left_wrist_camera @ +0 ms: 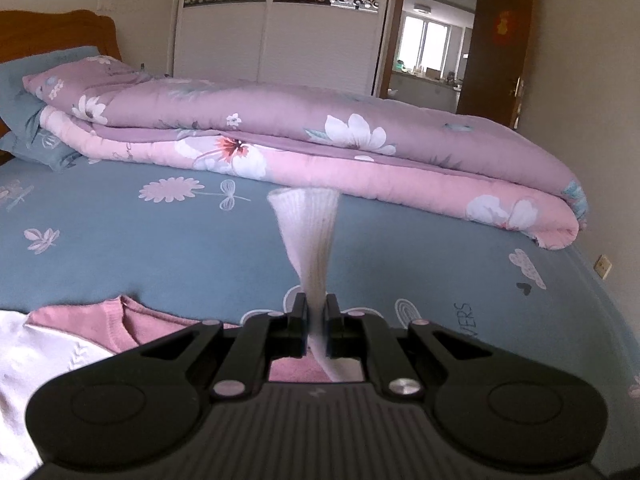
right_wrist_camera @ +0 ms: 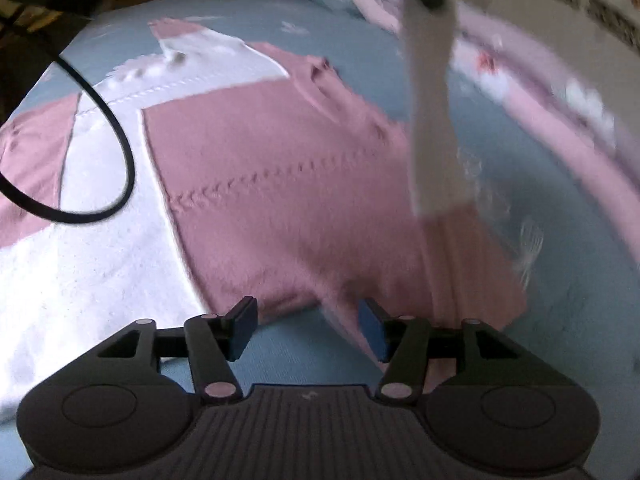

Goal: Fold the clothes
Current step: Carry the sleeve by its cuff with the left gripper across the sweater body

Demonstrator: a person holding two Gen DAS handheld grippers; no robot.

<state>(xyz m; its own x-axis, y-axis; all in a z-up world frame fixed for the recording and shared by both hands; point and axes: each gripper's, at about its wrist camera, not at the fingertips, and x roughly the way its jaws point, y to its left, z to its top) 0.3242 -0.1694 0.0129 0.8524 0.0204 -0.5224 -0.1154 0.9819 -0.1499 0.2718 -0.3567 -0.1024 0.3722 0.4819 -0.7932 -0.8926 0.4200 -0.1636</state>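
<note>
A pink and white knitted sweater (right_wrist_camera: 256,184) lies spread flat on a bed with a blue patterned sheet (left_wrist_camera: 140,248). One white sleeve (left_wrist_camera: 308,240) is lifted off the bed, pinched between the closed left tongs (left_wrist_camera: 317,320), its ribbed cuff hanging free beyond them. The right tongs (right_wrist_camera: 307,330) stand open with nothing between them, just above the sweater's near pink edge. A folded pink floral quilt (left_wrist_camera: 320,136) lies across the bed behind. A black cable (right_wrist_camera: 120,148) loops at the left.

Ribbed knit cuff (left_wrist_camera: 304,216); fuzzy, apparently woollen sweater (right_wrist_camera: 280,184).
</note>
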